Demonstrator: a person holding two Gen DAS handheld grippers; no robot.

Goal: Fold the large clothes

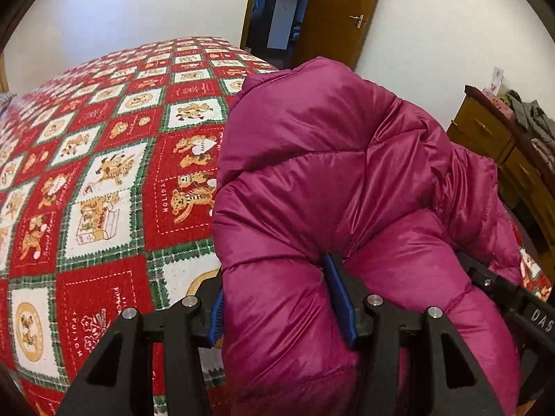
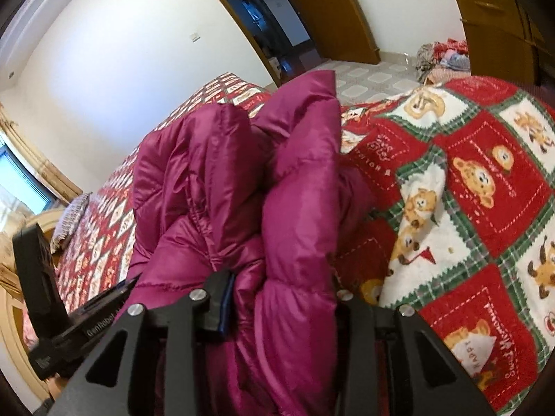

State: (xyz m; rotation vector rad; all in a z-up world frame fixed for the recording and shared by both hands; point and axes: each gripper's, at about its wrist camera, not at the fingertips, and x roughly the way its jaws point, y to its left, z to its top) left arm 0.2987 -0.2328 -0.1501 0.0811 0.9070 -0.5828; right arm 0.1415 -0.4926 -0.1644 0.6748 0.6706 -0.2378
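Note:
A puffy magenta down jacket (image 1: 347, 173) is bunched up over a bed. My left gripper (image 1: 277, 306) is shut on a thick fold of its lower part, and the blue pads (image 1: 341, 298) press into the padding on both sides. In the right wrist view the same jacket (image 2: 215, 180) rises in crumpled folds. My right gripper (image 2: 281, 298) is shut on another padded fold; its left pad (image 2: 223, 303) shows and the jacket hides the right one. The two grippers are close together: the right gripper's body (image 1: 503, 294) shows beside the left, and the left gripper's body (image 2: 52, 287) beside the right.
The bed's red, green and white teddy-bear blanket (image 1: 104, 180) spreads to the left and, in the right wrist view, to the right (image 2: 468, 190). A wooden dresser (image 1: 492, 138) with clothes on it stands right. Behind are a brown door (image 1: 333, 17), tiled floor (image 2: 378, 76) and a clothes pile (image 2: 444, 55).

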